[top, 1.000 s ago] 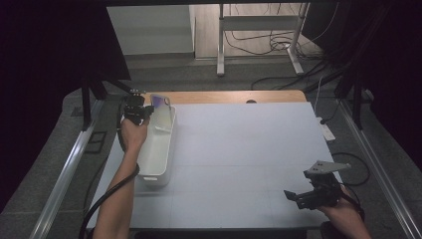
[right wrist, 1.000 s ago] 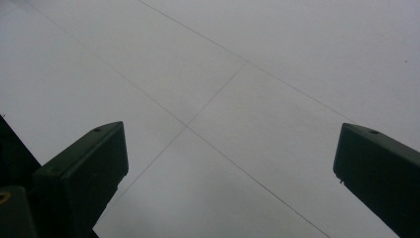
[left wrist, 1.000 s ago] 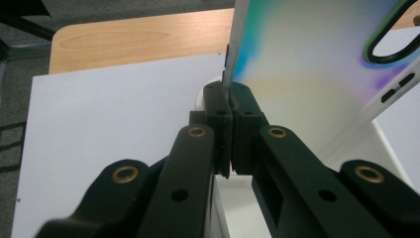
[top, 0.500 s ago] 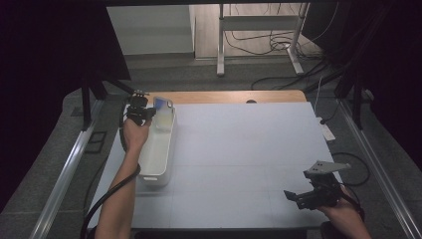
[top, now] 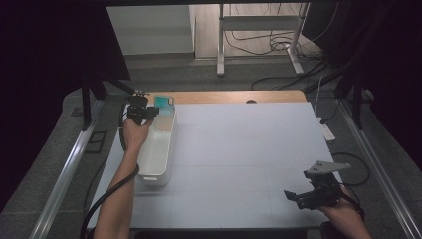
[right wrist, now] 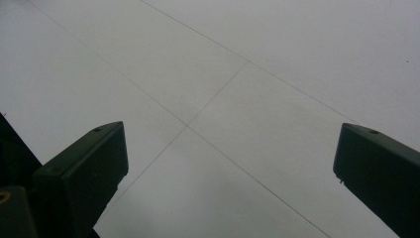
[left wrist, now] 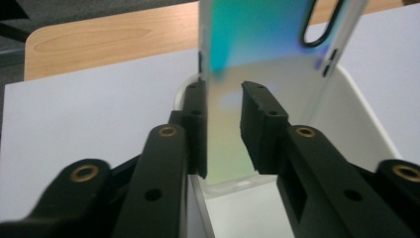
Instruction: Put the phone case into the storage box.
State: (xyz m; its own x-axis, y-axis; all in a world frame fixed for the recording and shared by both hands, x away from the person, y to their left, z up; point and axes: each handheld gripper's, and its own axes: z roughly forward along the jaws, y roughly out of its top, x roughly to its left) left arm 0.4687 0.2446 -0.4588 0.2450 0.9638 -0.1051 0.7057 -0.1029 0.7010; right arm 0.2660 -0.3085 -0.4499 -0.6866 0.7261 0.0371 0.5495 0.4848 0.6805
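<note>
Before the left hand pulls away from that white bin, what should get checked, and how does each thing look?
1. Phone case inside the white bin: ok, its lower end stands in the far end.
2. Left gripper letting go: ok, the jaws have just been opening; a gap shows on one side.
3. Other jaw clear of the case: cannot tell.
4. Case steady by itself: cannot tell, it stands nearly upright.
5. Right gripper out of the way: ok, open, low over the white table, far from the bin.
</note>
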